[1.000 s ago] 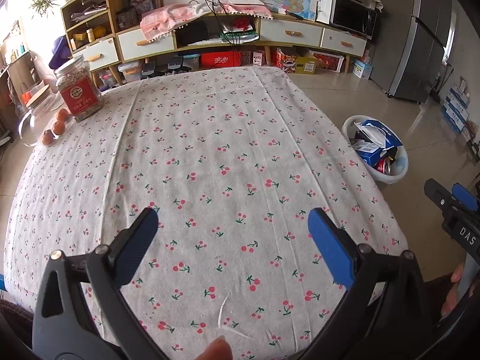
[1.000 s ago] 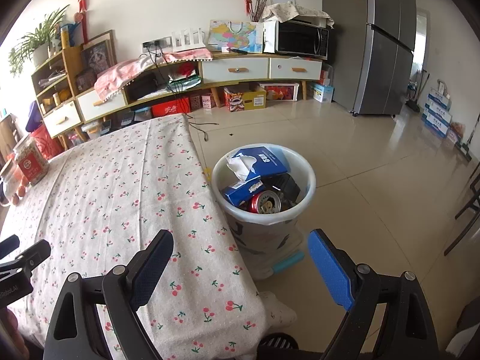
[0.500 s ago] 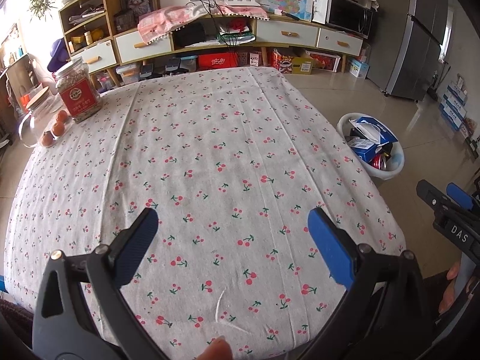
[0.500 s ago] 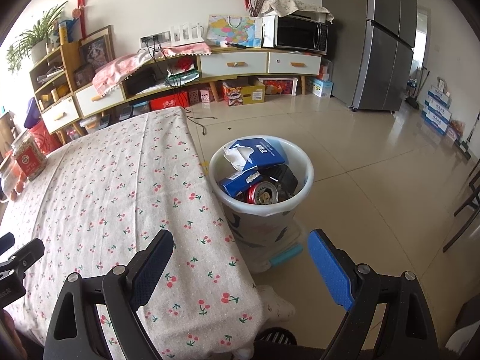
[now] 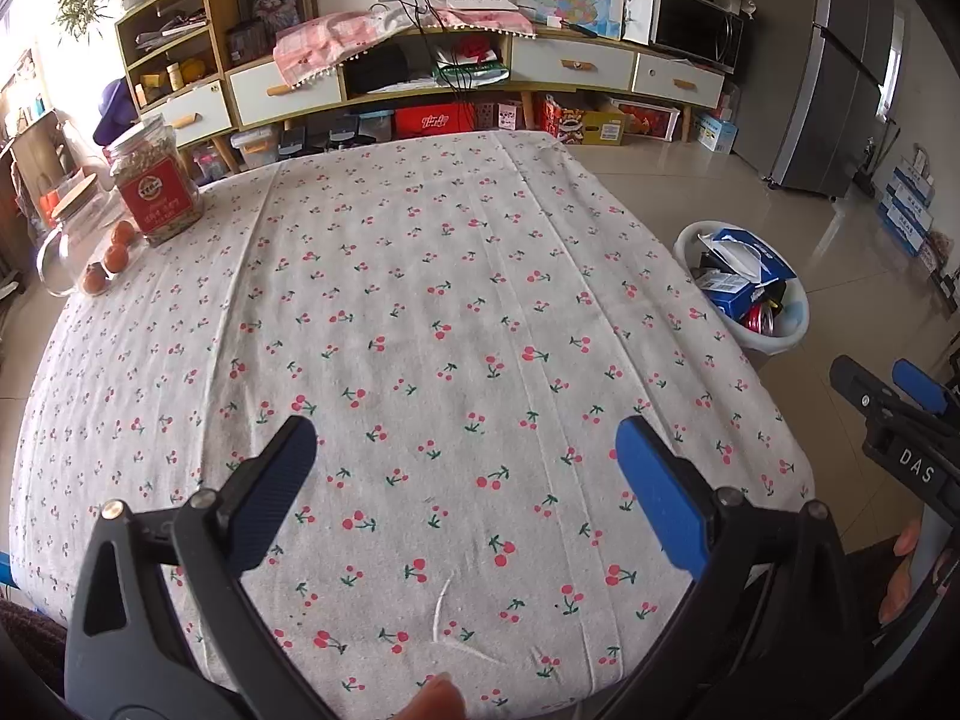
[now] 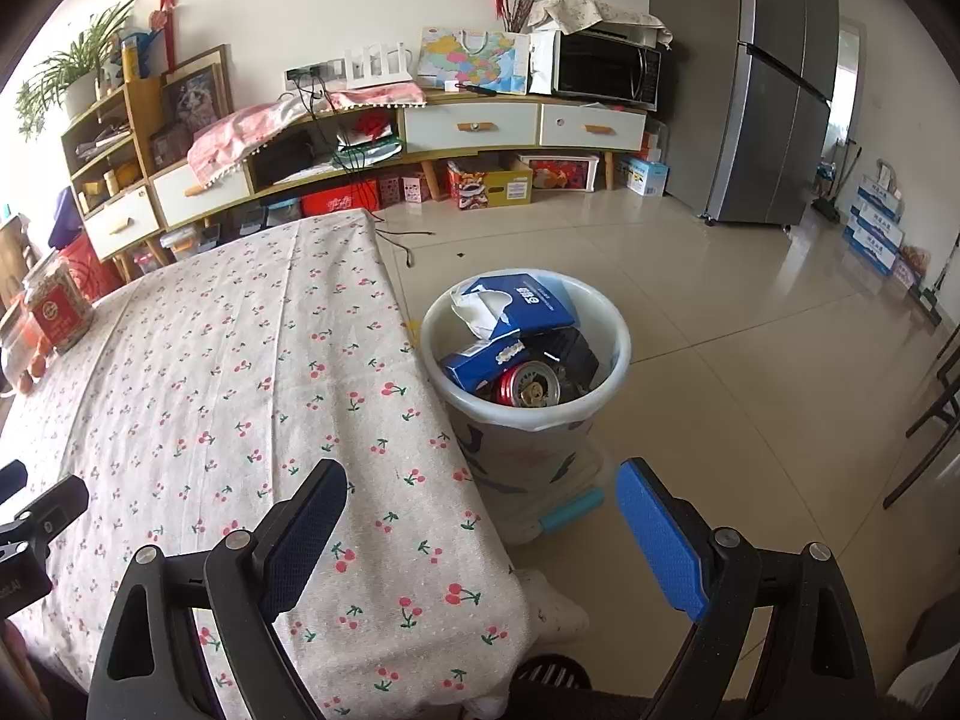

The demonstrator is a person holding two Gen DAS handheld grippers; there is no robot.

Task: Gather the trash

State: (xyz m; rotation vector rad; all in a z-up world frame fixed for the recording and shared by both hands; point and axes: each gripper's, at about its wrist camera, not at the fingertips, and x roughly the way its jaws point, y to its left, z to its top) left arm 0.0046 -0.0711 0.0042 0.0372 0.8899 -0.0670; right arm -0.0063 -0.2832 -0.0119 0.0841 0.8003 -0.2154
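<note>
A white trash bin (image 6: 623, 354) stands on the floor just right of the table, holding blue tissue boxes (image 6: 528, 300) and a red can (image 6: 528, 384). The left wrist view shows the same bin (image 5: 774, 348) past the table's right edge. My right gripper (image 6: 480, 480) hovers open over the table's near right corner and the floor in front of the bin, with nothing between its fingers. My left gripper (image 5: 465, 444) is open above the cherry-print tablecloth (image 5: 420, 300), also holding nothing. No loose trash shows on the cloth.
A red-labelled jar (image 5: 156, 180), small oranges (image 5: 114, 246) and a glass jug (image 5: 60, 246) sit at the table's far left. A low cabinet (image 6: 468, 126) lines the back wall and a fridge (image 6: 774, 120) stands at the right. A light blue handle (image 6: 573, 510) lies at the bin's foot.
Hardly anything: the bin sits a touch higher in the right wrist view. Both grippers stay open and in the same place.
</note>
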